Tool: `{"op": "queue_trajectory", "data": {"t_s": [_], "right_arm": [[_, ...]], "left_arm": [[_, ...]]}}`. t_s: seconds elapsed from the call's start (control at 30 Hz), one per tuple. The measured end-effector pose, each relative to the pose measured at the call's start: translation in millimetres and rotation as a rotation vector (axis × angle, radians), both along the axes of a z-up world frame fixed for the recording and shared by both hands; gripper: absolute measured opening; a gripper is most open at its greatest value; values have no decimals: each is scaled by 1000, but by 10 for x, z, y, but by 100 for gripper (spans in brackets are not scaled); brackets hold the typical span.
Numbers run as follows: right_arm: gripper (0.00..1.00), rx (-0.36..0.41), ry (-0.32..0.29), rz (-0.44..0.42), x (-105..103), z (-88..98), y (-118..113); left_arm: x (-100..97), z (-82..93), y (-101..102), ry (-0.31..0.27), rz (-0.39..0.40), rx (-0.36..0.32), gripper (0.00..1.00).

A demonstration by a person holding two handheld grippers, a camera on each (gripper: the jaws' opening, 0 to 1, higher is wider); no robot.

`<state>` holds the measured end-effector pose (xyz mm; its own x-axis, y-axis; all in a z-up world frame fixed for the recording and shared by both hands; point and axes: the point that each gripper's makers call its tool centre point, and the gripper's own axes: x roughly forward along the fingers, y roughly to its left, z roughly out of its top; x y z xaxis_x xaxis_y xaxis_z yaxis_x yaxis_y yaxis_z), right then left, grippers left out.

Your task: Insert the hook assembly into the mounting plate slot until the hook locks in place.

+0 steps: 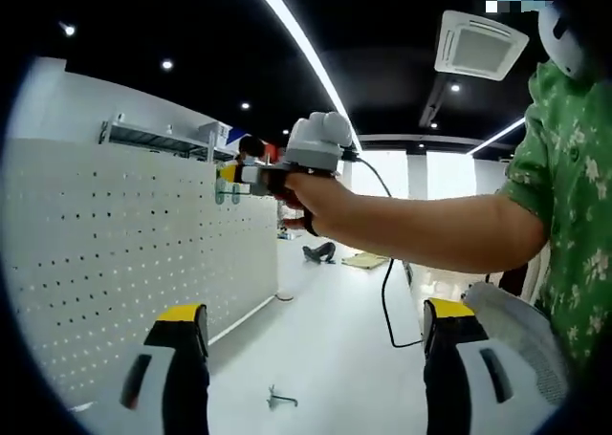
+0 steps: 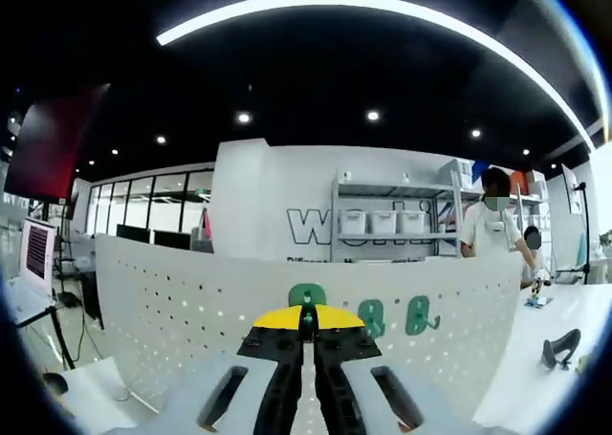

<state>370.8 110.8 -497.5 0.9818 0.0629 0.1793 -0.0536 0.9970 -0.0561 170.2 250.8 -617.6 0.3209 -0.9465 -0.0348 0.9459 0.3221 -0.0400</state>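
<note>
In the left gripper view, the left claw [image 1: 316,358] stands at the bottom of the frame, its jaws wide apart and holding nothing. Between them, low in the frame, a small metal hook [image 1: 281,397] lies on the white tabletop [image 1: 335,358]. Farther off at the centre, a hand [image 1: 311,201] holds the right claw [image 1: 229,177] against the top edge of the pegboard [image 1: 124,253]. In the right gripper view, the right claw [image 2: 307,325] is pressed together on a green hook [image 2: 306,298] at the pegboard's [image 2: 191,301] upper edge, with two more green hooks [image 2: 394,317] just to its right.
</note>
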Motion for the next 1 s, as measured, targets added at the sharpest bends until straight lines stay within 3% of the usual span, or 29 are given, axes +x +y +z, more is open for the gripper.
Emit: {"op": "queue_trajectory", "data": {"t_s": [0.3,0.57,1.0], "right_arm": [[1,5,16,-4,183,-69,-16],[1,3,32,-6,291,-148,-35],[1,3,38,-11,378,-155,-54]], "left_arm": [[89,97,14,-7,15,-18,96],[200,-70,39,17,44,61,94],[183,-19,5,10,16,44,94]]}}
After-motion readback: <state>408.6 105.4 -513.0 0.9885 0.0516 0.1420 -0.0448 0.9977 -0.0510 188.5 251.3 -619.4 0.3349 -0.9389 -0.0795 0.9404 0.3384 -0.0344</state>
